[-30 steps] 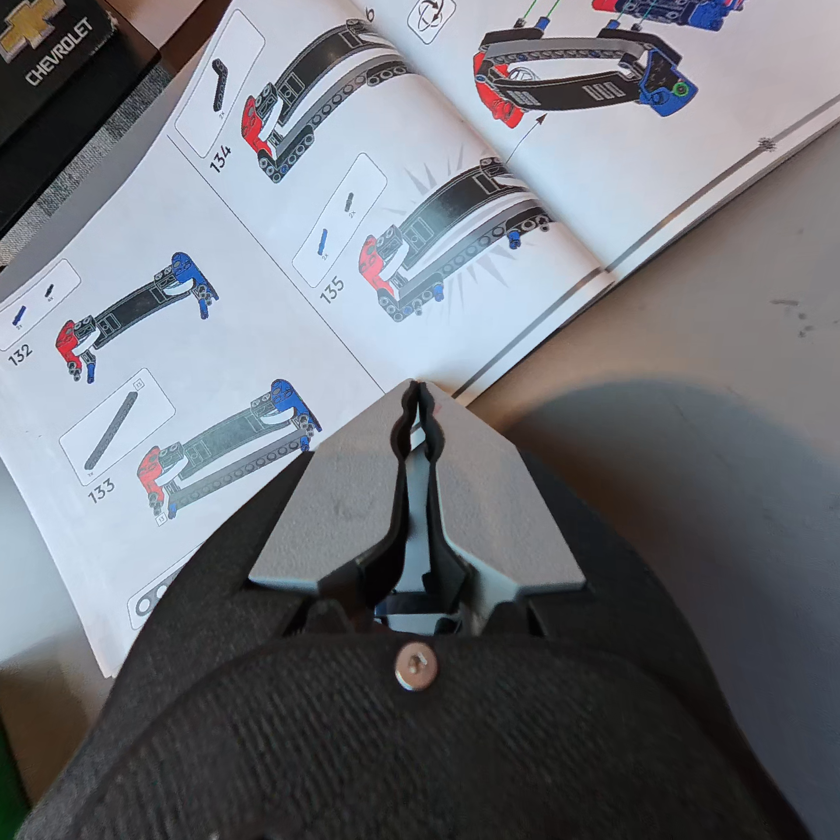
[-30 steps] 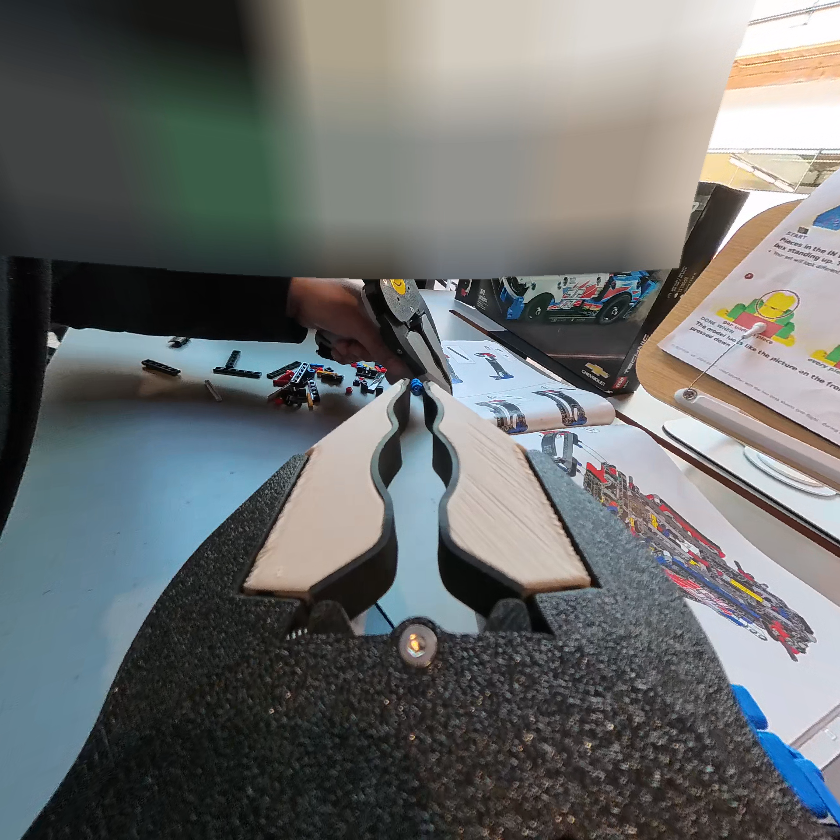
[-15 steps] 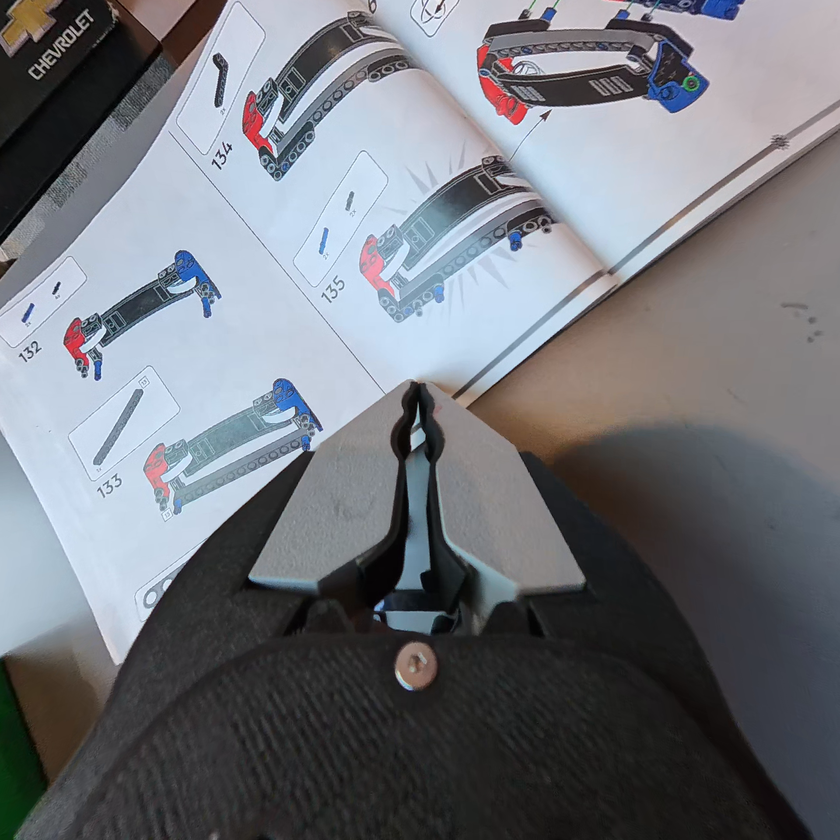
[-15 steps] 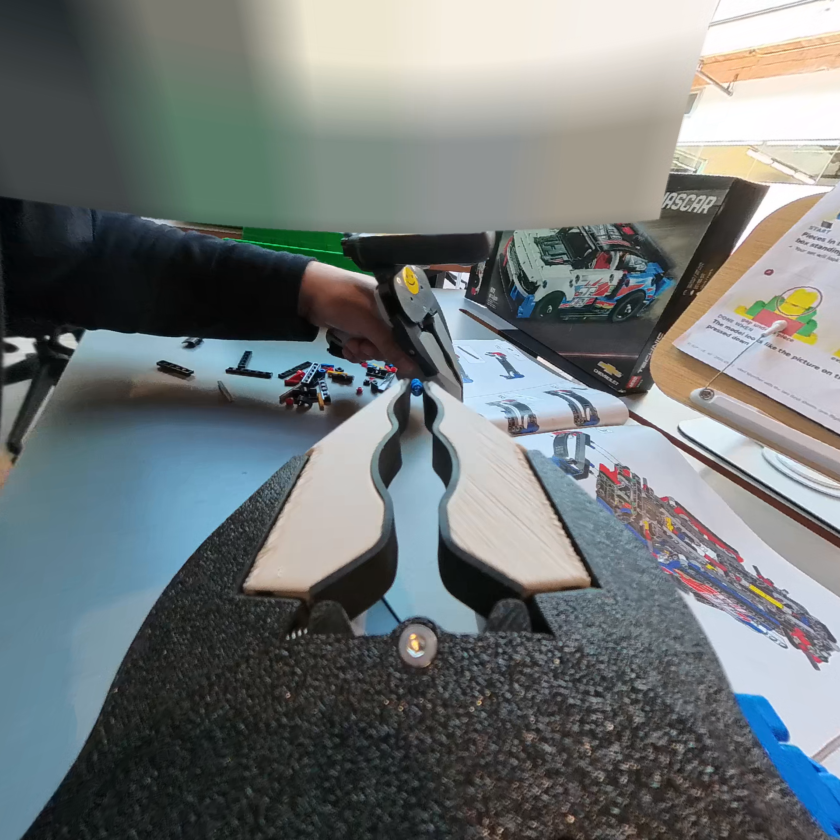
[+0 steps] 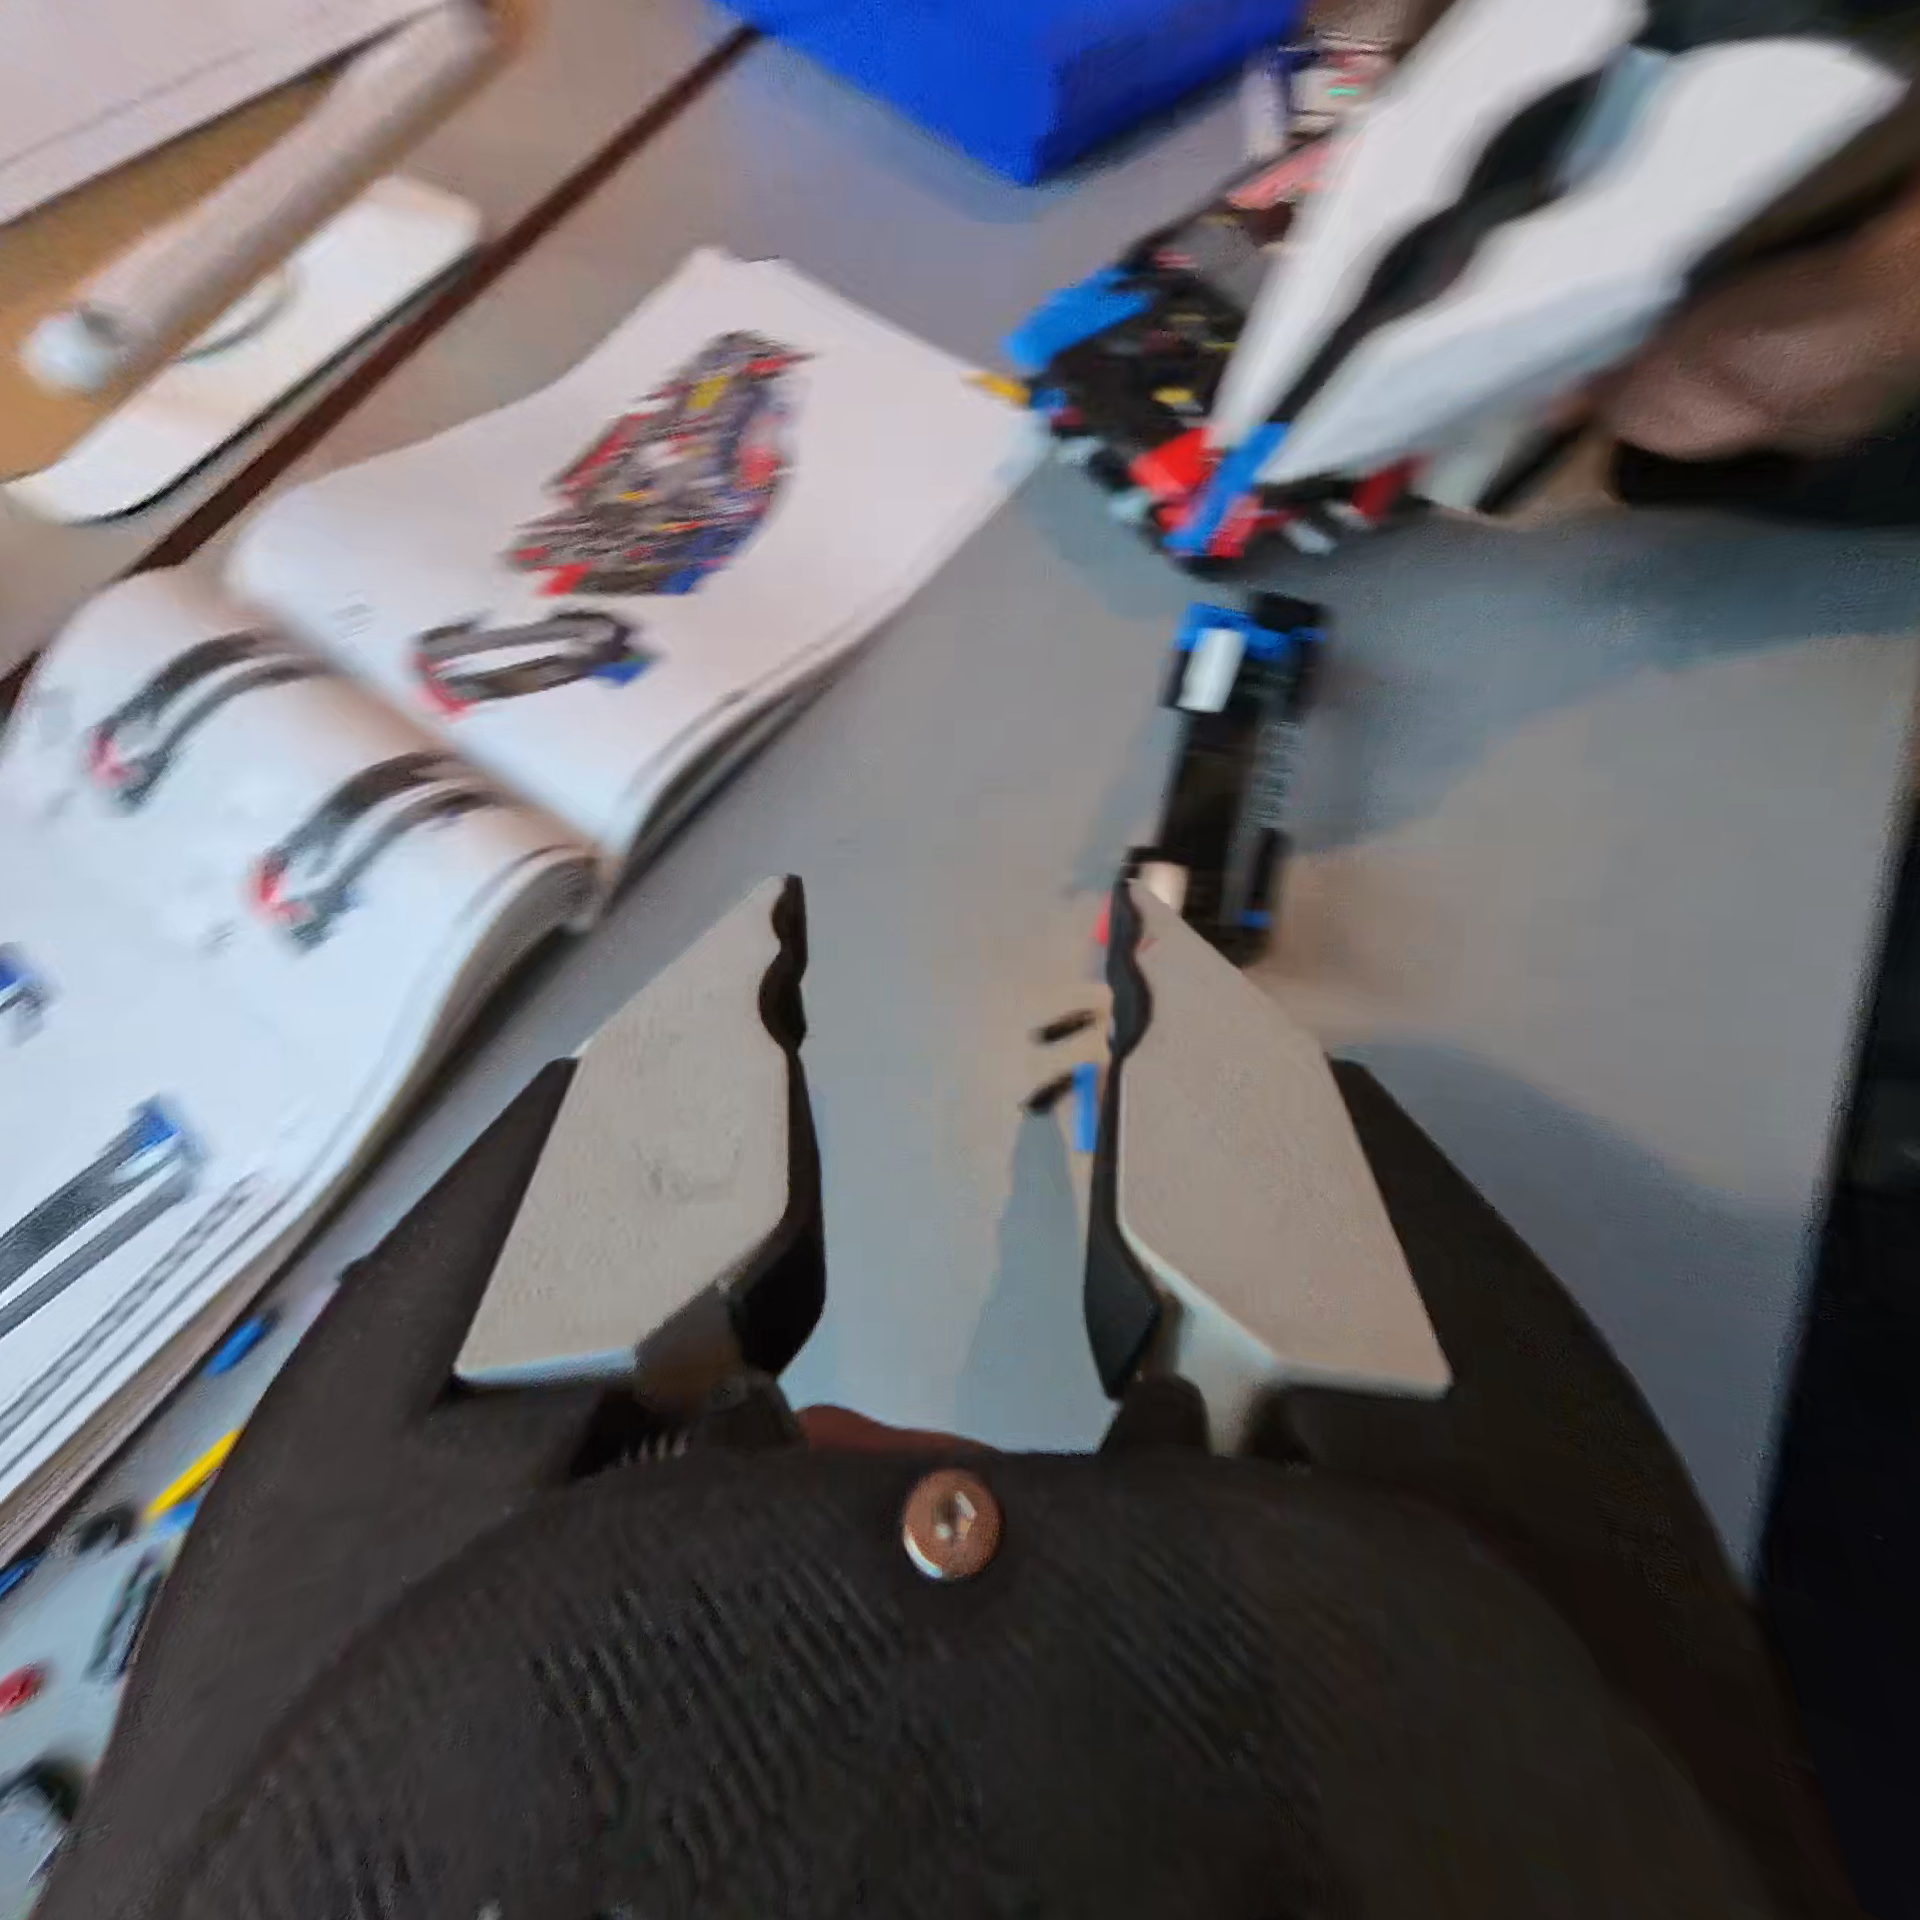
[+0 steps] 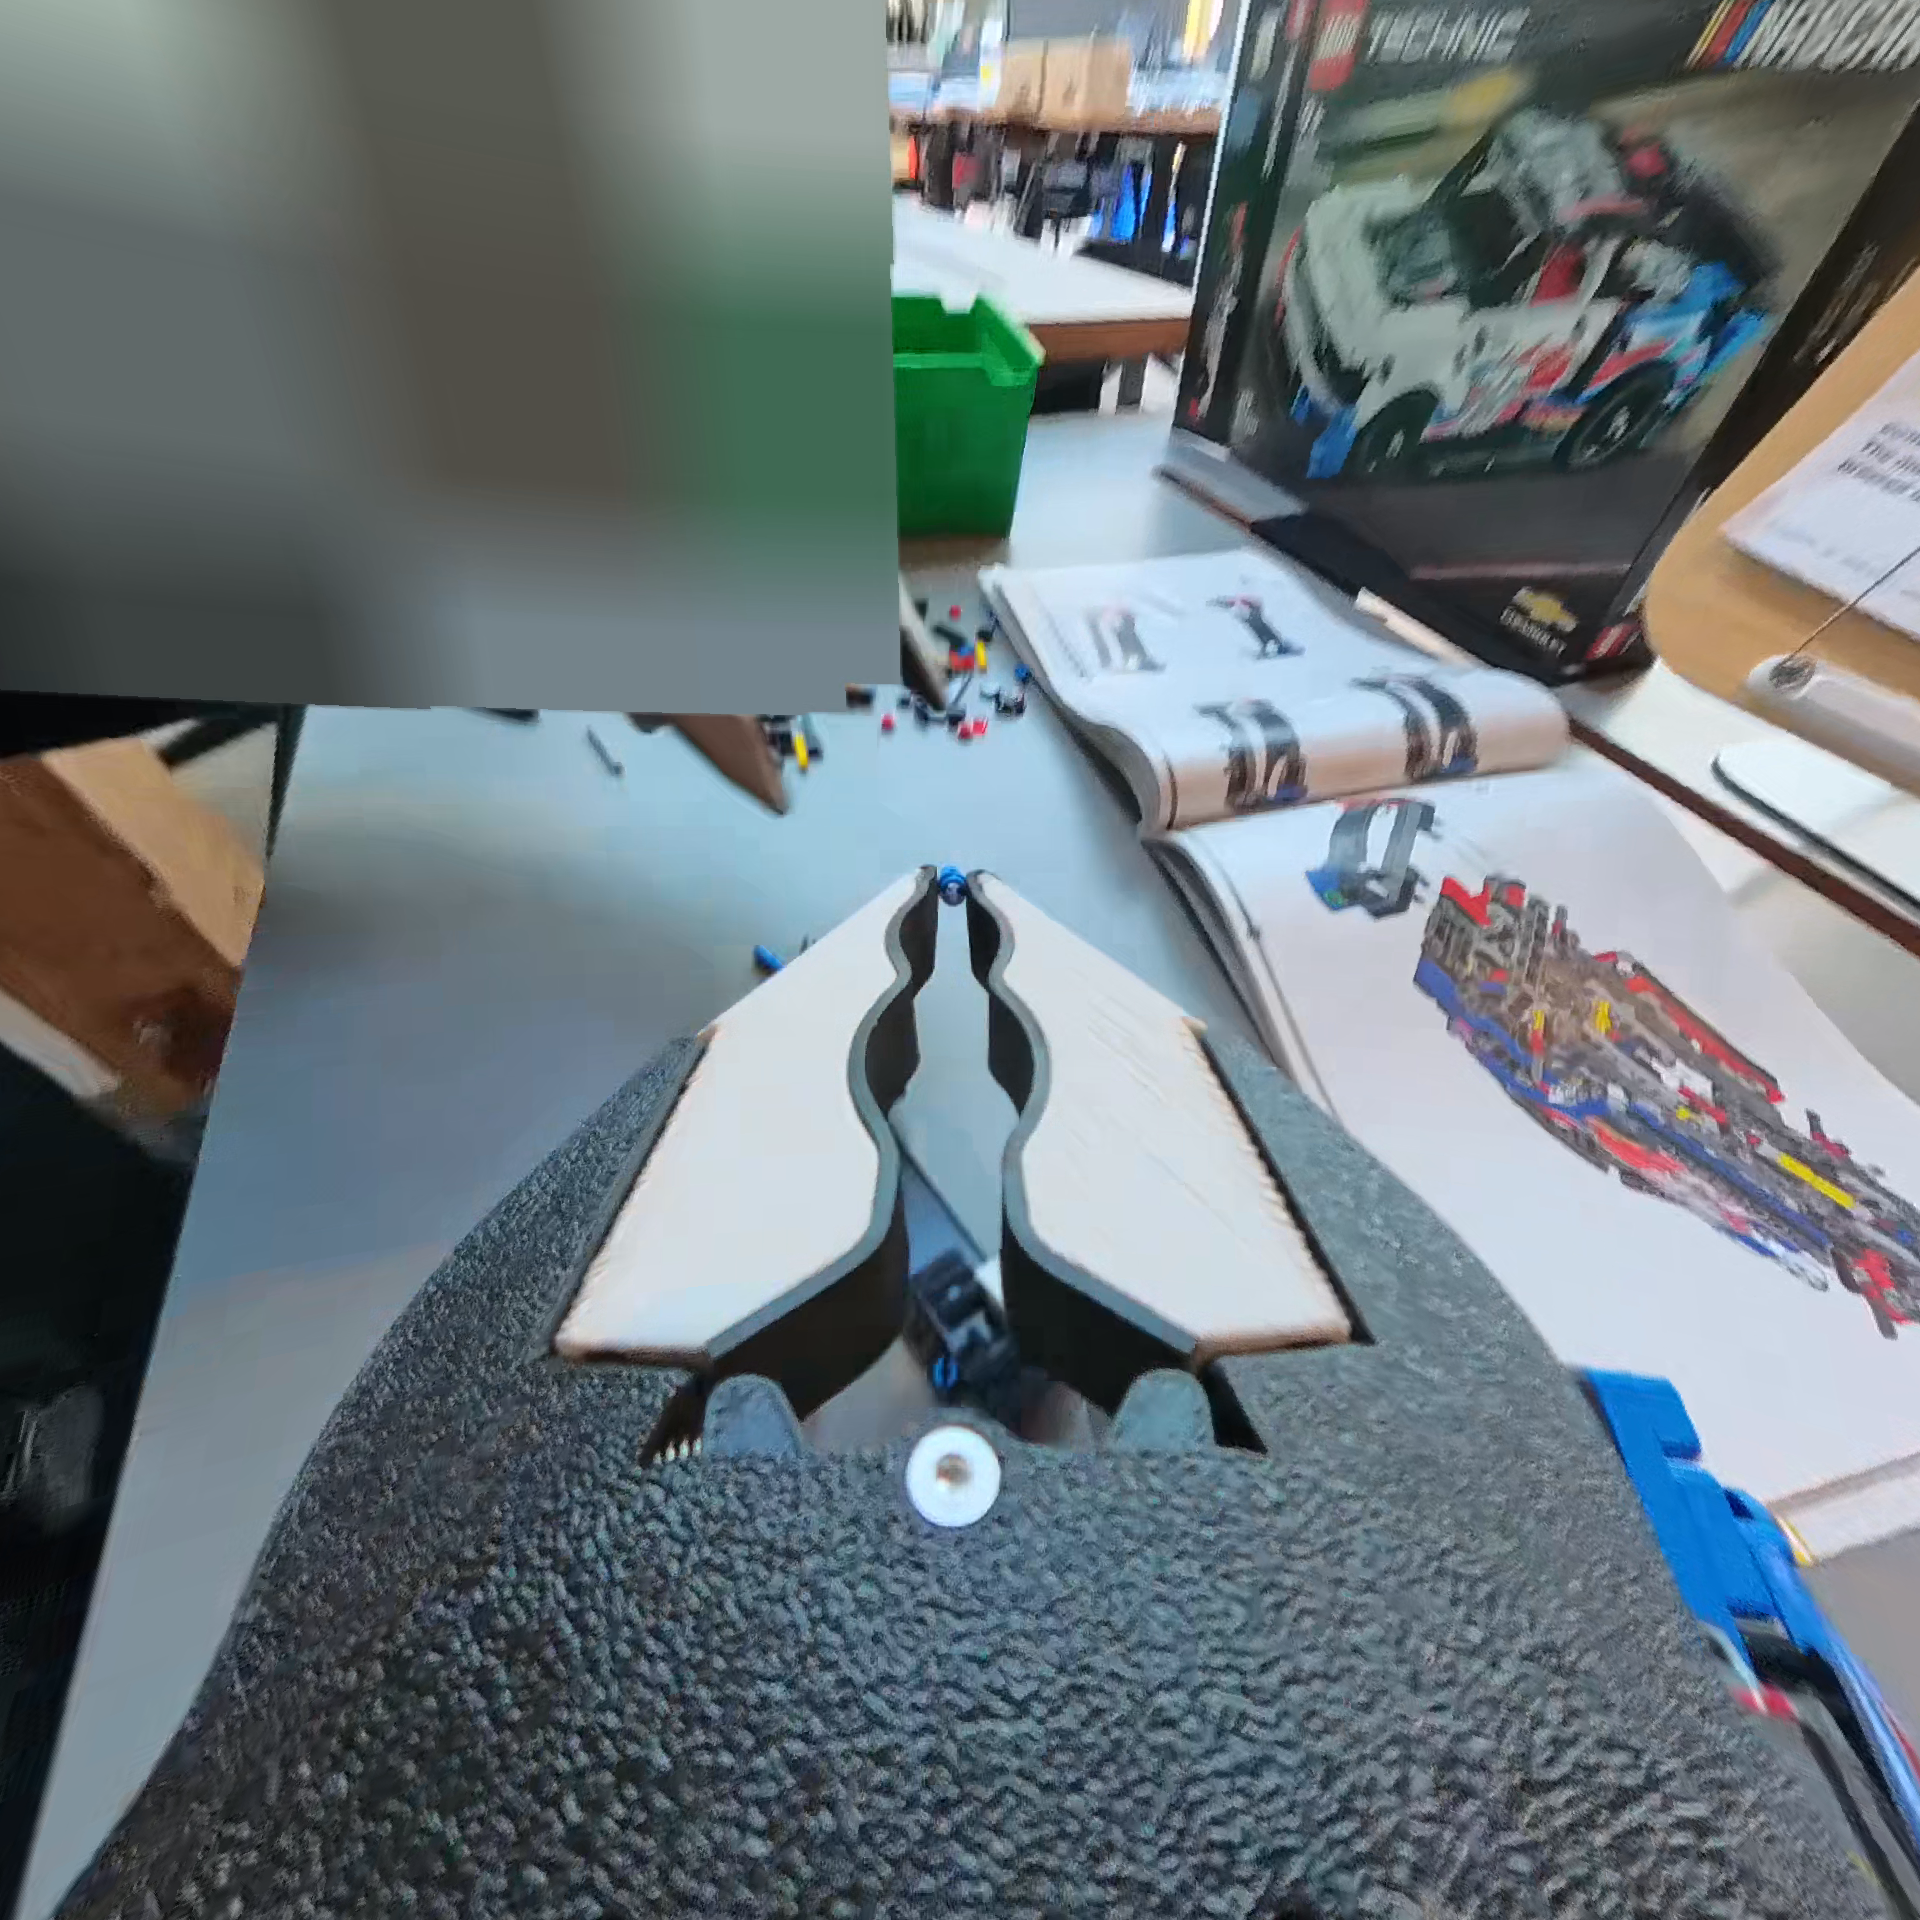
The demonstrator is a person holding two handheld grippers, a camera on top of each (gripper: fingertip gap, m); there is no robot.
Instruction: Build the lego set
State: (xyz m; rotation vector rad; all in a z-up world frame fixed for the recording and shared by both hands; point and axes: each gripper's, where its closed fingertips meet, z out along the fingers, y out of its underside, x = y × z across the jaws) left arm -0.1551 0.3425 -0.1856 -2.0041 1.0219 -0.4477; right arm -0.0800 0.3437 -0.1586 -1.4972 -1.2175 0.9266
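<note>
Tongs on the left (image 5: 951, 914) stand wide apart and empty above the grey desk (image 5: 935, 769). In the left wrist view the black sub-assembly (image 5: 1236, 769), blue at its far end, lies on the desk at about one o'clock from the tips, its near end just beside the right tip. Its long axis runs roughly twelve to six, almost along the tongs' own line. Small loose pieces (image 5: 1060, 1049) lie between the tips. At two o'clock the right tongs (image 5: 1262, 442) hover over the partly built model (image 5: 1174, 416); the open instruction book (image 5: 312, 790) lies at ten o'clock.

In the right wrist view the right tongs (image 6: 951, 888) are pinched on a small blue pin (image 6: 951, 886). The instruction book (image 6: 1299, 686) lies at one to two o'clock. By my judgement, the left tongs are nearer the sub-assembly.
</note>
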